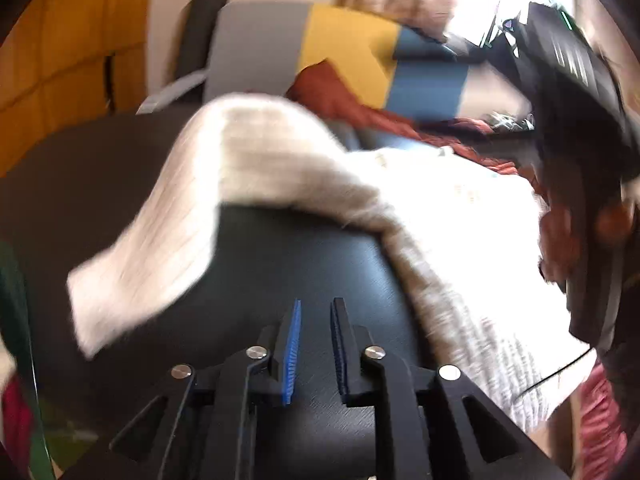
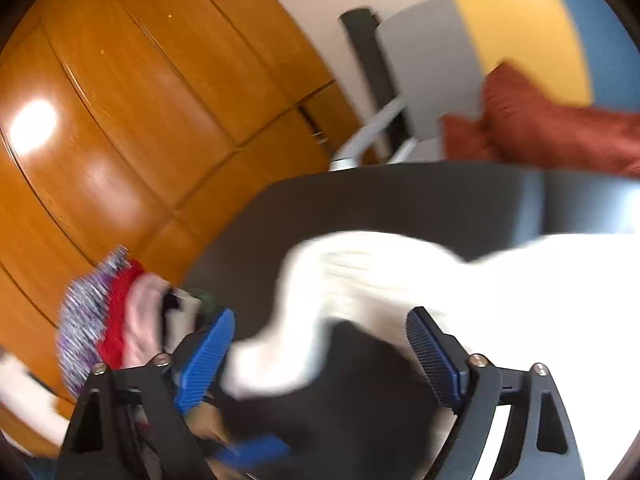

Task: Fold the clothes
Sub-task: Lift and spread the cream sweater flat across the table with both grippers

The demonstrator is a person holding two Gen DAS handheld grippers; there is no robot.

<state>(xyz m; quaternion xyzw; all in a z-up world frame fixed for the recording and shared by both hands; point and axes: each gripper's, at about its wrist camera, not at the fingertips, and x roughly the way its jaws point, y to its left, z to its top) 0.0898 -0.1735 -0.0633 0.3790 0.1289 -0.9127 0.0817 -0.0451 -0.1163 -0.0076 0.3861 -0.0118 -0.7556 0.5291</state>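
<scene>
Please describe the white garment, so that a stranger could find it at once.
Look at the dark table. The white ribbed garment lies across it, one sleeve trailing towards the left gripper. It is the only pale knit; the rust-red cloth behind is darker.

Both views motion-blurred, white knit garment (image 1: 248, 168) smeared, clothes pile (image 2: 116, 320) indistinct, cut off lower left.

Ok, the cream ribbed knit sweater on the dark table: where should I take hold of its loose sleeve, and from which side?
Probably at the cuff end of the cream ribbed knit sweater sleeve. It lies flat on the dark table, curving away from the body, with bare tabletop around it. Come from the near edge with the left tool, pinching across the narrow cuff; neither tool holds anything now.
</scene>
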